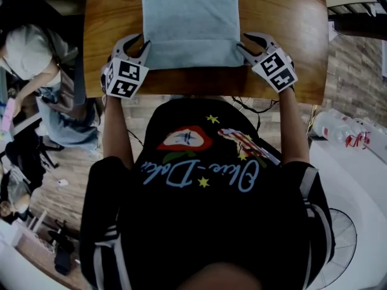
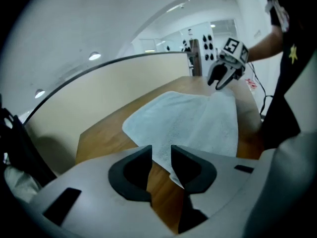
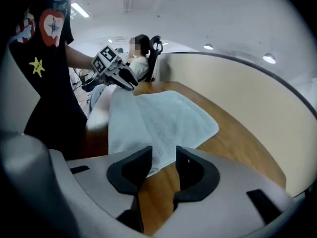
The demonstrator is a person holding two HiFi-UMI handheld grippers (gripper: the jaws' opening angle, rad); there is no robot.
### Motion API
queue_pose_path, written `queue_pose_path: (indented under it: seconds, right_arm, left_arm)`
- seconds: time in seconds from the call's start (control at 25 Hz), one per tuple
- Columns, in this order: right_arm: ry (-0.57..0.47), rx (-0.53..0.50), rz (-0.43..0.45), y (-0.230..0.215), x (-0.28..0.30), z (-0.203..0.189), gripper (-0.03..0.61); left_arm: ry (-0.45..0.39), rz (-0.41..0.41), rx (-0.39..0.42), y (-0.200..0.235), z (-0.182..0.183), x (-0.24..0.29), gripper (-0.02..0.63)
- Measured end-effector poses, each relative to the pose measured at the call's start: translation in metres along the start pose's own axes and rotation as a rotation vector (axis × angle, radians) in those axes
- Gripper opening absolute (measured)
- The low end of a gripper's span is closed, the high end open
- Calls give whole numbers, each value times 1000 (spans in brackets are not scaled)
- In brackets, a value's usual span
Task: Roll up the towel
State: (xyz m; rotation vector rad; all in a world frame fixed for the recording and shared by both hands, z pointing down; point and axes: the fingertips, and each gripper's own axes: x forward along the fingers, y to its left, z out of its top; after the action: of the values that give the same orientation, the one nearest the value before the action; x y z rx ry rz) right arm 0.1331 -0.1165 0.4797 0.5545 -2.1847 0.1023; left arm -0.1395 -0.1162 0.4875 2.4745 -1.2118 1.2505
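Towel (image 1: 190, 20): lay spread flat on the middle of the desk (image 1: 284, 41), its hem close to the desk's near edge.
Left gripper (image 1: 142, 43): at the desk's near edge; jaws partly apart astride one towel corner, not pinching.
Right gripper (image 1: 243, 41): same edge, other corner; jaws apart, holding nothing.
Progress: I judged nearly the whole roll remained.
Unclear: the hem looked thickened; I couldn't tell whether it was a fold or a first turn.

Head camera is looking steeply down over the person; tabletop (image 1: 284, 17) is lying at 12 o'clock. Cameras on left tongs (image 2: 161, 155) and right tongs (image 3: 163, 155) are sitting close behind their jaws, facing each other across the shared towel (image 1: 190, 23).
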Motion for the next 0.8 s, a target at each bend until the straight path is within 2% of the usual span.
queue_pose_path:
  seconds: [0.08, 0.16, 0.24, 0.36, 0.4, 0.52, 0.68, 0.8]
  right_arm:
    - [-29, -5, -53, -7, -16, 7, 117]
    - [-50, -54, -76, -3, -30, 15, 117]
    - [-60, -131, -58, 14, -38, 20, 117]
    - [-85, -206, -2, 47, -42, 22, 117]
    - [-88, -219, 18, 57, -40, 22, 117]
    - [-43, -276, 59, 77, -28, 9, 117]
    - [72, -403, 85, 85, -13, -15, 118]
    - [131, -433, 98, 86, -1, -26, 133]
  left_arm:
    - [-35, 54, -68, 15, 7, -14, 115]
    - [-66, 89, -82, 23, 15, -30, 115]
    - [-74, 79, -8, 14, 19, -45, 115]
    - [-30, 23, 182, -20, 9, -57, 115]
    - [-14, 6, 219, -31, 3, -59, 115]
    - [12, -28, 259, -57, -13, -60, 115]
    - [98, -55, 367, -77, -37, -49, 117]
    - [137, -27, 441, -73, -49, -35, 129]
